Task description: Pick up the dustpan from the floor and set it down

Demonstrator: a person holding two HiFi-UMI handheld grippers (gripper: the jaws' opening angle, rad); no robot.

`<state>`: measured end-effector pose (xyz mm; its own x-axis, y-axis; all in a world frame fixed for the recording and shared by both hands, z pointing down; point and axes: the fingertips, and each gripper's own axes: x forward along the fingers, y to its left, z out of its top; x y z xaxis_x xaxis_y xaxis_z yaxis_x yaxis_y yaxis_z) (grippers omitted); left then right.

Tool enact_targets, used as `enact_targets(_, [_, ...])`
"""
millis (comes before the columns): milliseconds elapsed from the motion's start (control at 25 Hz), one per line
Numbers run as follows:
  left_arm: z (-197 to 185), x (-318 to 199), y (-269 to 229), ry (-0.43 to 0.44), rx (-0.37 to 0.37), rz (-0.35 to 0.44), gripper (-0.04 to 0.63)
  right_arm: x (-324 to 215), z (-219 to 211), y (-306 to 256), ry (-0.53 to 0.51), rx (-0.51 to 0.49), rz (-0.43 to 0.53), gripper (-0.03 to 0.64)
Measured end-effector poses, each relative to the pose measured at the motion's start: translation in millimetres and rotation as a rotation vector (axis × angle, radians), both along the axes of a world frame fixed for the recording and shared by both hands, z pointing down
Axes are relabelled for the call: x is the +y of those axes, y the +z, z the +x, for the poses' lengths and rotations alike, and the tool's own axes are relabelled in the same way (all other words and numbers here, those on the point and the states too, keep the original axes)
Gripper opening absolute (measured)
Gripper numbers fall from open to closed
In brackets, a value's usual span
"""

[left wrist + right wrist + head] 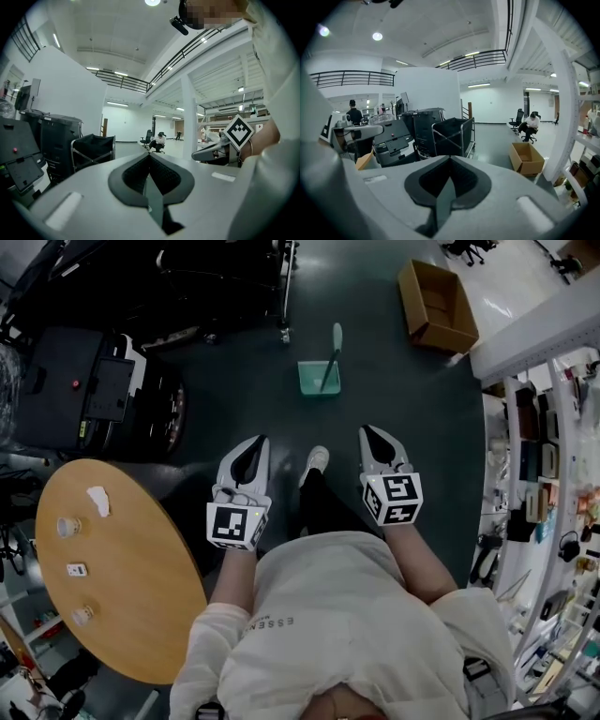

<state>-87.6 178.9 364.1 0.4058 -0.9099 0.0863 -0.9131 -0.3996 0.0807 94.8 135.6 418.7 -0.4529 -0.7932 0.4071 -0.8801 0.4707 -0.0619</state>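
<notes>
A: Is there any writing you can read?

B: Only one bit. At the bottom of the head view, the person's white shirt (328, 615) has small grey letters, "ESSEN". The word runs on into a fold, and I cannot read the rest. The marker cubes (236, 526) show black-and-white square patterns and no words. At the lower left, the small white things on the round wooden table (141, 615) are too small to read.

A: And the tongs?

B: Just above the shirt, the left gripper (261, 441) sits left of centre and the right gripper (367, 431) sits right of centre. Both point up the frame. In each gripper view, the dark-padded jaws meet at the tip with nothing between them.

A: What lies between the two?

B: A white shoe (316, 460) on the dark floor (394, 362).

A: Where is the dustpan?

B: It is farther up, in the upper middle of the head view. The dustpan (312, 381) rests on the floor, well apart from both grippers. It is a teal-green open tray, roughly square. Its paler green handle (337, 337) stands up towards the top of the frame. A thin dark strip slants across the pan, and I cannot tell what it is.

A: And beyond that?

B: An open brown cardboard box (436, 304) sits at the upper right, with no print that I can make out.
</notes>
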Motion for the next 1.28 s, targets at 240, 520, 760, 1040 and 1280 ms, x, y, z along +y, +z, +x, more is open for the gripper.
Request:
enact_targets(240, [-14.7,-108.2,-2.3,-0.015,-0.028,-0.009,0.008,-110.9,-6.3,4.9,-0.008,-0.010,-0.028,-0.009])
enact_targets(520, [-27.1,-212.7,-2.8,-0.038,-0.034,-0.011,0.008,-214.9,-8.0,20.8,-0.017,0.009,-0.073,-0.009])
enact_targets(760, [-25.0,-275.0,17.5,-0.025,-0.027,-0.046,0.008,-271.5,-6.8,63.4,0.014,0.062,-0.183,-0.009])
enact_targets(1040, [-23.2,-343.3,75.0,-0.025,0.023,-0.155,0.008,-328.5,-10.3,127.3,0.060,0.094,-0.315,0.033])
enact_targets(1280, [-25.9,-402.3,125.4,-0.006,0.022,-0.243,0.008,-373.1,-16.7,195.6,0.114,0.126,-0.413,0.191])
